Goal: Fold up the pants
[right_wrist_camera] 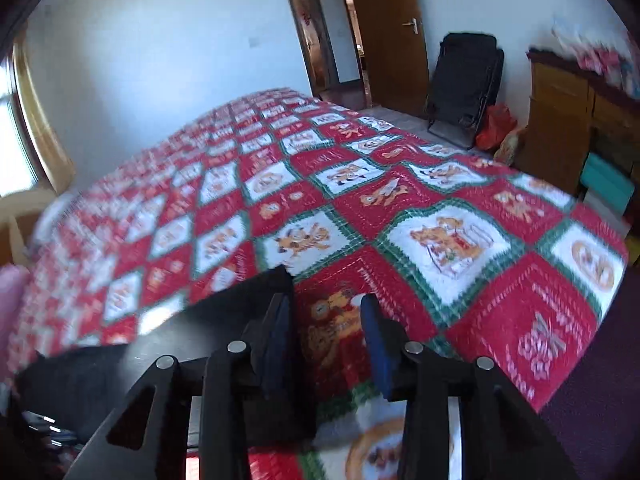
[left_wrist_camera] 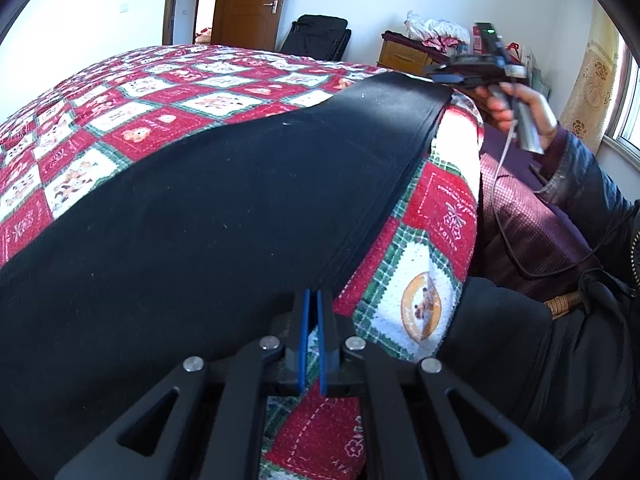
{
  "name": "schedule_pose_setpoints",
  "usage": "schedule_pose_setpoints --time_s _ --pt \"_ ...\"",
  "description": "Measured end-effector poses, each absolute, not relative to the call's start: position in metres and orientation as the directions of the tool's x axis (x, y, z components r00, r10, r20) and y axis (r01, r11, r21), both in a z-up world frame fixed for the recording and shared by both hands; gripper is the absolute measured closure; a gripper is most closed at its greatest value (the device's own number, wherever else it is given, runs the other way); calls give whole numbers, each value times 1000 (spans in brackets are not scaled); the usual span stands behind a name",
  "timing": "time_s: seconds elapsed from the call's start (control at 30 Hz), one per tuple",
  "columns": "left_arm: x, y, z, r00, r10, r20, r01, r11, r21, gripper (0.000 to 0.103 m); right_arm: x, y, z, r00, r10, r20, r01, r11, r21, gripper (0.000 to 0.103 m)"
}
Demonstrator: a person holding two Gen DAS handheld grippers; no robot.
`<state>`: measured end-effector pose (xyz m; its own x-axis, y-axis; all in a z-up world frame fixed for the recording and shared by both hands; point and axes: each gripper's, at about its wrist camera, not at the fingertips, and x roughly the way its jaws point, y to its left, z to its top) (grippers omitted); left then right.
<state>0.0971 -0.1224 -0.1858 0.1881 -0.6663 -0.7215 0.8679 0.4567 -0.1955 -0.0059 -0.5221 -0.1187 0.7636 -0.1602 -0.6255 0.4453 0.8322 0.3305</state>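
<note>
Black pants (left_wrist_camera: 192, 216) lie flat along the near side of a bed with a red, white and green patchwork quilt (left_wrist_camera: 180, 92). My left gripper (left_wrist_camera: 313, 300) is shut on the near edge of the pants. My right gripper (right_wrist_camera: 326, 308) is open and empty, above the quilt (right_wrist_camera: 400, 200) just right of the far end of the pants (right_wrist_camera: 224, 312). The right gripper also shows in the left wrist view (left_wrist_camera: 440, 76), held in a hand at the far end of the pants.
The bed's edge (left_wrist_camera: 472, 184) runs along the right. A wooden cabinet (right_wrist_camera: 560, 120) and a black folded chair (right_wrist_camera: 468, 84) stand against the far wall beside a wooden door (right_wrist_camera: 388, 32). A window (right_wrist_camera: 16, 136) is at the left.
</note>
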Motion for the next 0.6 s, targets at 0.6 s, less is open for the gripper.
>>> schedule_pose_setpoints --time_s 0.6 --pt "91 -90 -160 289 -691 -663 827 529 -192 99 12 -383 -94 778 22 -628 107 980 166 64"
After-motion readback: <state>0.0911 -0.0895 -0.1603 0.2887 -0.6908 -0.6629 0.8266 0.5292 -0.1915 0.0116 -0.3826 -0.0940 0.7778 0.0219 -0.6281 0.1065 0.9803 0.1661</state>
